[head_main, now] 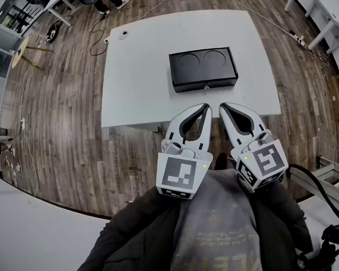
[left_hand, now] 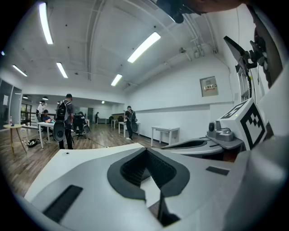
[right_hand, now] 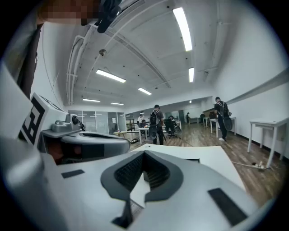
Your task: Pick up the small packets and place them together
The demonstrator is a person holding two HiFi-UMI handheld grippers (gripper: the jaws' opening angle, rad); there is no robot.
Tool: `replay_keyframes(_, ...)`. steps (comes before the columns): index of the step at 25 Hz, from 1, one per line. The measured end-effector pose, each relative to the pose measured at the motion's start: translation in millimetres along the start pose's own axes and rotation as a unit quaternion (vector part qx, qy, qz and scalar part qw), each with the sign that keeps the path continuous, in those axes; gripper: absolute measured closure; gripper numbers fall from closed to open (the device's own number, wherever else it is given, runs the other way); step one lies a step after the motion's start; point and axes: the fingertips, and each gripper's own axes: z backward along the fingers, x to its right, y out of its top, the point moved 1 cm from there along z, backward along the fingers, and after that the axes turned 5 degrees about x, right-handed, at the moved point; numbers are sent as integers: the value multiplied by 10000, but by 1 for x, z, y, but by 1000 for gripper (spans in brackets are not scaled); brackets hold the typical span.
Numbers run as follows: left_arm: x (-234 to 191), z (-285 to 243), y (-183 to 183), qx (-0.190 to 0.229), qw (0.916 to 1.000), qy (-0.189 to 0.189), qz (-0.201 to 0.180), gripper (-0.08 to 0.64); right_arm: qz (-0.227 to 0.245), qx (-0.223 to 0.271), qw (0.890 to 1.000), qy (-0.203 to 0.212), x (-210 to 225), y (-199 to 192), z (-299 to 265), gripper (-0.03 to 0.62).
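Note:
No small packets show in any view. A black box [head_main: 203,69] with two round recesses in its top lies on the white table [head_main: 139,77], towards the far side. Both grippers are held close to my chest, side by side, pointing at the table's near edge. My left gripper [head_main: 207,107] is shut with nothing between its jaws, and in its own view the tips [left_hand: 145,150] meet over the white tabletop. My right gripper [head_main: 222,107] is also shut and empty, its tips [right_hand: 143,154] closed together. Each gripper shows beside the other in the gripper views.
A small white device [head_main: 123,34] sits at the table's far left corner, with a cable [head_main: 98,42] running to the wooden floor. Other white tables [head_main: 321,13] stand at the right. Several people [left_hand: 63,122] stand or sit in the room beyond.

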Motion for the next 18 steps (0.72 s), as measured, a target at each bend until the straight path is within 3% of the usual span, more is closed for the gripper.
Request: replay_keyframes(18,-29,31,-13,86,9997,-115,198,558,136,-80,9998,-86,-39,-6,-15,589)
